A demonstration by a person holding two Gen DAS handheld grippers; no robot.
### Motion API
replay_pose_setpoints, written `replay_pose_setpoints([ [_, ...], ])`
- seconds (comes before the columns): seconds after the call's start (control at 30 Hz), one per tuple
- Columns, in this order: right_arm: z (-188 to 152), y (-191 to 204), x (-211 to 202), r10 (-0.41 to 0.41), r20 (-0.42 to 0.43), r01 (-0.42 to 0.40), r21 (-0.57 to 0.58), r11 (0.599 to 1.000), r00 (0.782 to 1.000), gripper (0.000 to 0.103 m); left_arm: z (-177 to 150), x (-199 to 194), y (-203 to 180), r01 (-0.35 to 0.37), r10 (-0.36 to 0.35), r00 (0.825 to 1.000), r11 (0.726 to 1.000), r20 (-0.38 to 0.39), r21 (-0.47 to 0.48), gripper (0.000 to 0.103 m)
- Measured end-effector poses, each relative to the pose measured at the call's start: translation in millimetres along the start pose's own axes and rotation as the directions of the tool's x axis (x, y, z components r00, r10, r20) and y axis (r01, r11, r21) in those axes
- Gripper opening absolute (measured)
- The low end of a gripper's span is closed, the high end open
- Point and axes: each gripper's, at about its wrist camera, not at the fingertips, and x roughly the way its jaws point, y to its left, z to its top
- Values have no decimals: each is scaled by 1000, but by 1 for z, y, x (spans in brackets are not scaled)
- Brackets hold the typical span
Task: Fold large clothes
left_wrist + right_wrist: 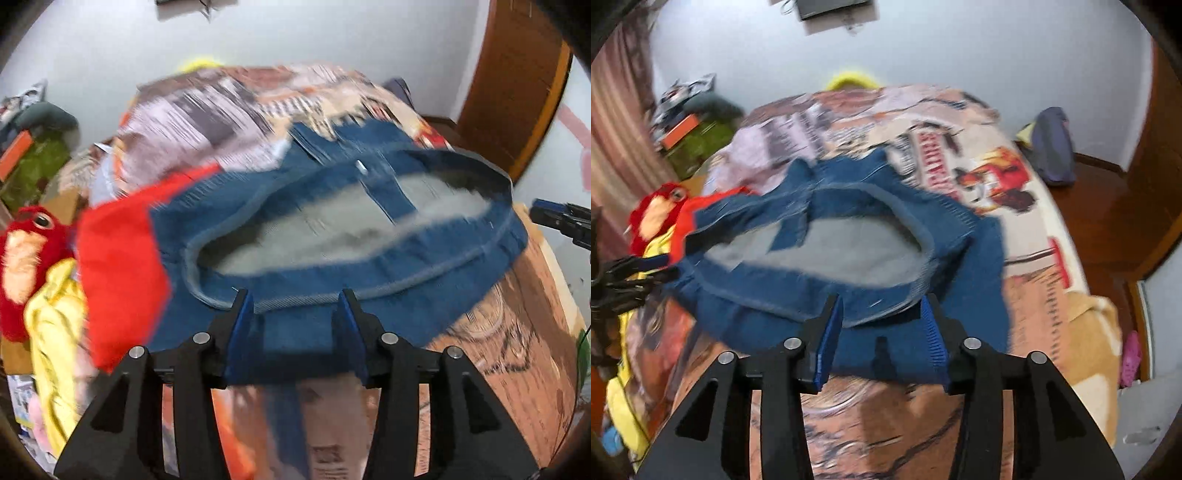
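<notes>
A blue denim garment with a grey inner lining [332,229] and a red part [118,258] lies on the bed, its hem opening gaping toward me. My left gripper [295,299] has its jaws wide apart with the denim hem lying between the blue pads. In the right wrist view the same garment [849,251] shows. My right gripper [882,302] also has its jaws apart with the hem edge between the pads. The right gripper shows at the left wrist view's right edge [561,218]. Both views are motion blurred.
The bed has a patterned brown and cream cover [1015,206]. A red plush toy [26,254] and yellow cloth [55,332] lie at the left. A dark blue bag [1054,147] sits at the bed's far right. A wooden door [517,81] stands right.
</notes>
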Motion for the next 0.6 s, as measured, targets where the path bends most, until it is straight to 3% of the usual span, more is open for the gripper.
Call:
replay_pose_setpoints([
  [0.13, -15, 27, 28, 39, -88, -44, -51, 998, 995, 41, -9, 32, -18, 15, -15, 997, 1000, -74, -6, 47],
  [0.33, -16, 44, 69, 59, -151, -70, -68, 995, 987, 41, 11, 61, -11, 2, -4, 998, 1000, -62, -31, 51],
  [0.4, -3, 45, 81, 59, -141, -70, -71, 995, 988, 41, 28, 72, 0, -7, 4, 999, 998, -51, -54, 51],
  [0.5, 30, 44, 101, 47, -140, -57, -68, 996, 989, 40, 70, 94, 17, -75, 73, 996, 996, -49, -44, 50],
  [0.57, 64, 39, 115, -19, -111, 13, -50, 999, 994, 40, 96, 106, 28, -105, 100, 993, 993, -70, -62, 46],
  [0.6, 74, 37, 116, -56, -94, 52, -37, 998, 994, 40, 109, 111, 34, -80, 70, 992, 992, -100, -98, 46],
])
